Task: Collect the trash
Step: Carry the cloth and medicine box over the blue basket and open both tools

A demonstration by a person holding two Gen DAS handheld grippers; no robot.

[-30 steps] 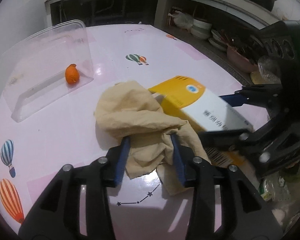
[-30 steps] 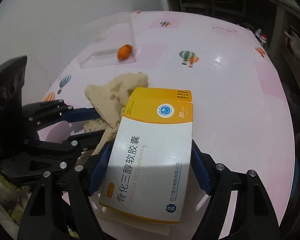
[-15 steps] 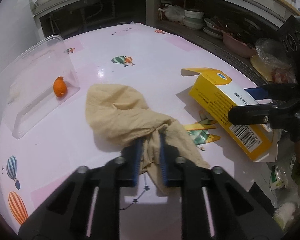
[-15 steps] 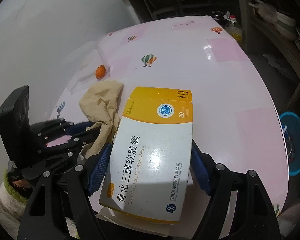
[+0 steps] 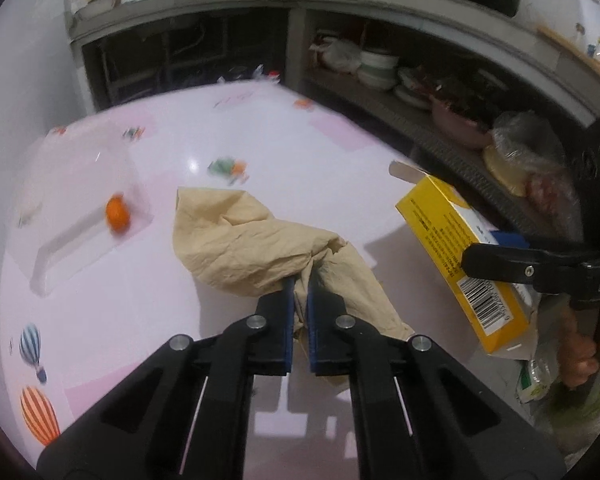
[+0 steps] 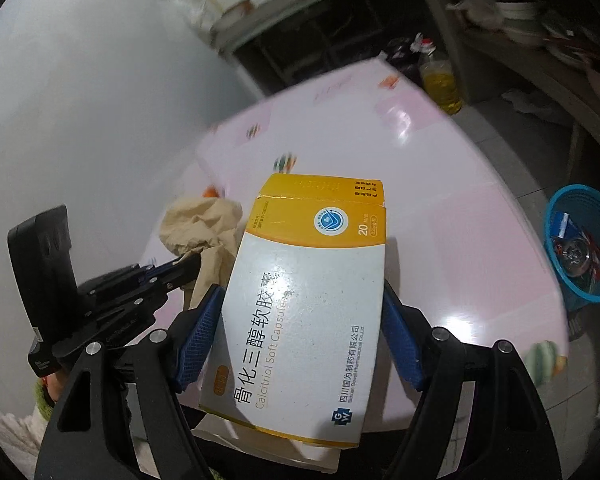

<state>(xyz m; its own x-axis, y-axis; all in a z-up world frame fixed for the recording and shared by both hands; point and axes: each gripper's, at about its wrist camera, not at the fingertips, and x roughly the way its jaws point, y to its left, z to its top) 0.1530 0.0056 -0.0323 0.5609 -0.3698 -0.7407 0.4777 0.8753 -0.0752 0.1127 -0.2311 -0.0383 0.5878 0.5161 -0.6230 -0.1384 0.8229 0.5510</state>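
Observation:
My left gripper [image 5: 299, 292] is shut on a crumpled tan paper wrapper [image 5: 252, 244] and holds it above the pink table [image 5: 300, 160]. The wrapper also shows in the right wrist view [image 6: 204, 228], with the left gripper [image 6: 180, 268] on it. My right gripper [image 6: 300, 320] is shut on a yellow and white medicine box [image 6: 312, 300], lifted off the table. The box [image 5: 456, 240] hangs at the right in the left wrist view, its end flap open.
A blue trash basket [image 6: 580, 244] with some waste stands on the floor right of the table. A clear plastic lid [image 5: 76, 200] with a small orange fruit [image 5: 117, 213] lies at the table's left. Shelves with bowls [image 5: 376, 72] run behind. An oil bottle [image 6: 440, 84] stands on the floor.
My left gripper closed on the tan wrapper and lifted it. My right gripper raised the medicine box up and back from the table; the blue basket came into view.

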